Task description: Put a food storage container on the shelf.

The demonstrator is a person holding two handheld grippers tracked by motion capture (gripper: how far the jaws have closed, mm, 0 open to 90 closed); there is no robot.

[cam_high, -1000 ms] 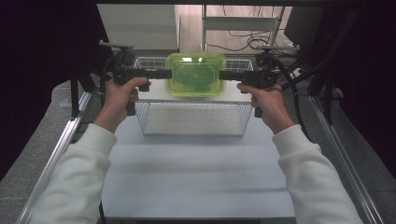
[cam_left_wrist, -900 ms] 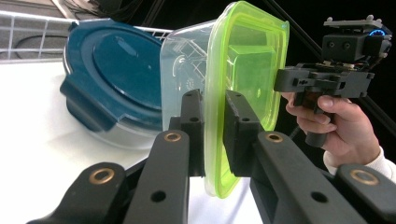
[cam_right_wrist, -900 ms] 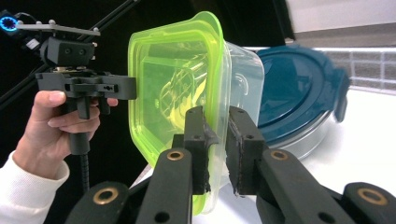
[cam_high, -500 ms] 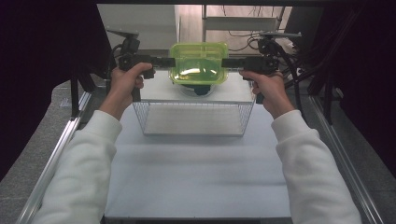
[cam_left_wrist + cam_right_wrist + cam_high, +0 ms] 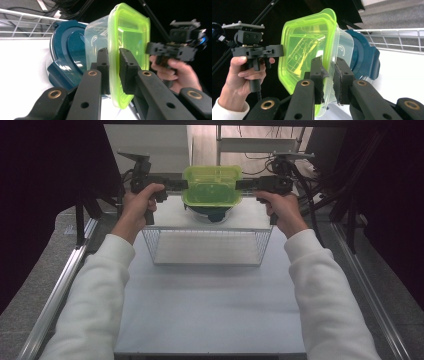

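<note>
Two-handed carry of a lidded container, seen from the high view and both gripper views. The left gripper and the right gripper each pinch one side rim of the clear container with the lime-green lid, the black jaws pressed on the lid's edge from above and below, as the left gripper view and the right gripper view confirm. Compared with a second ago, the container has travelled from above the wire basket toward the far side of the table; it now hangs beyond the basket's far wall, directly over a dark teal lidded container that rests on the white surface there. Both hands have moved together, and the grip on either rim is unchanged. The shift suggests that the container has cleared the basket and is being brought over the teal one, perhaps to be stacked on it or set beside it; whether the two touch cannot be told. Count: two grippers, two containers (one green-lidded and held, one teal and resting), one wire basket, which appears to hold nothing.
</note>
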